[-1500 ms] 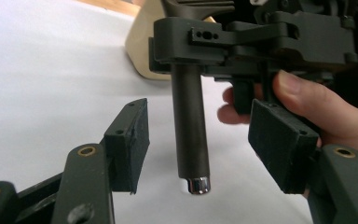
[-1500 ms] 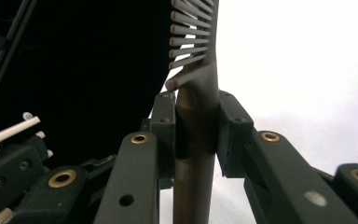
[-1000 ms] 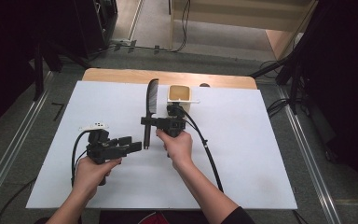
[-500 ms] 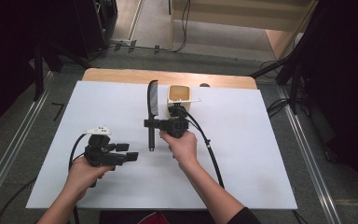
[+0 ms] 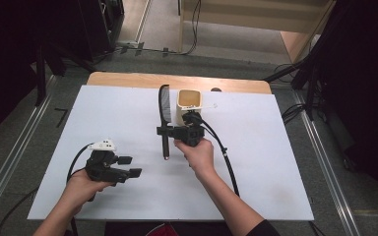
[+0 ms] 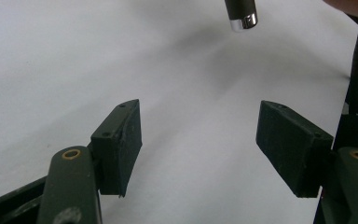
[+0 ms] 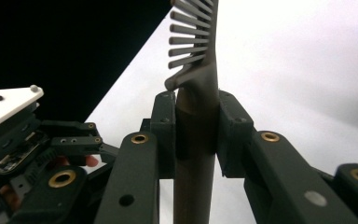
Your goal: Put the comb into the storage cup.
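- Now the right gripper (image 5: 163, 131) has its jaws clenched on the handle of the long black plastic comb (image 5: 164, 105); in the right gripper view the two pads press the handle from both sides, just below the first teeth (image 7: 189, 37).
- Compared with a second ago, the comb's grip is unchanged and it sits in much the same spot, hanging over the white table sheet (image 5: 275, 162) just beside the small cream square cup (image 5: 189, 101) at the far middle.
- The main change is on the left: the left gripper (image 5: 130, 166) has drawn back toward the near left of the sheet, well apart from the comb, where earlier it sat close beside the right hand.
- Its jaws stand released, with nothing between the pads (image 6: 128, 144); the comb's silver-capped handle end (image 6: 242, 18) hangs beyond them.
- My reading: the handover is over, and the right gripper alone carries the comb, likely toward the cup.
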Demonstrator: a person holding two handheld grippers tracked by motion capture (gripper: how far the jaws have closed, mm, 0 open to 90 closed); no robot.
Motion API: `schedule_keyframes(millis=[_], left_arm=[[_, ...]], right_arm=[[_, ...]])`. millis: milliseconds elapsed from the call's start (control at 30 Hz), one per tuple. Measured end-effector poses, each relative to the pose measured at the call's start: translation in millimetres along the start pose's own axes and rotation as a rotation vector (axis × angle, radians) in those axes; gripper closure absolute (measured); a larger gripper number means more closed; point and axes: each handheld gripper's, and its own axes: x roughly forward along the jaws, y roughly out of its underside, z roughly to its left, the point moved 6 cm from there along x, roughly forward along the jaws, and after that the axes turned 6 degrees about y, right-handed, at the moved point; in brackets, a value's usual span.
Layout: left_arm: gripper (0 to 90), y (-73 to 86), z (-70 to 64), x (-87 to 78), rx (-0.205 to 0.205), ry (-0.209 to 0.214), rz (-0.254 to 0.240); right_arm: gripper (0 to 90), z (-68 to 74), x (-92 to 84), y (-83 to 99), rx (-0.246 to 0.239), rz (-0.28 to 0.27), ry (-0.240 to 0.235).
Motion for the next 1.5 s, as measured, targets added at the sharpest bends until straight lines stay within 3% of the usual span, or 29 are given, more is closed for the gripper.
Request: schedule_keyframes(millis=[400, 833, 1233, 1500], left_arm=[[32.3, 5.1, -2.5, -0.4, 0.003, 0.004, -0.002], [32.3, 5.7, -3.7, 0.2, -0.002, 0.022, -0.003], [32.3, 6.9, 0.7, -0.8, -0.005, 0.001, -0.01], [32.4, 7.6, 1.4, 0.0, -0.015, 0.015, -0.012]], right_arm=[[69.9, -6.8, -10.5, -12.1, 0.015, -0.018, -0.059], [69.9, -6.1, -19.6, -28.7, -0.004, -0.051, -0.055], [69.9, -13.0, -31.0, -46.4, 0.0, -0.084, -0.034], [69.9, -18.2, -35.8, -59.6, 0.0, -0.102, -0.012]])
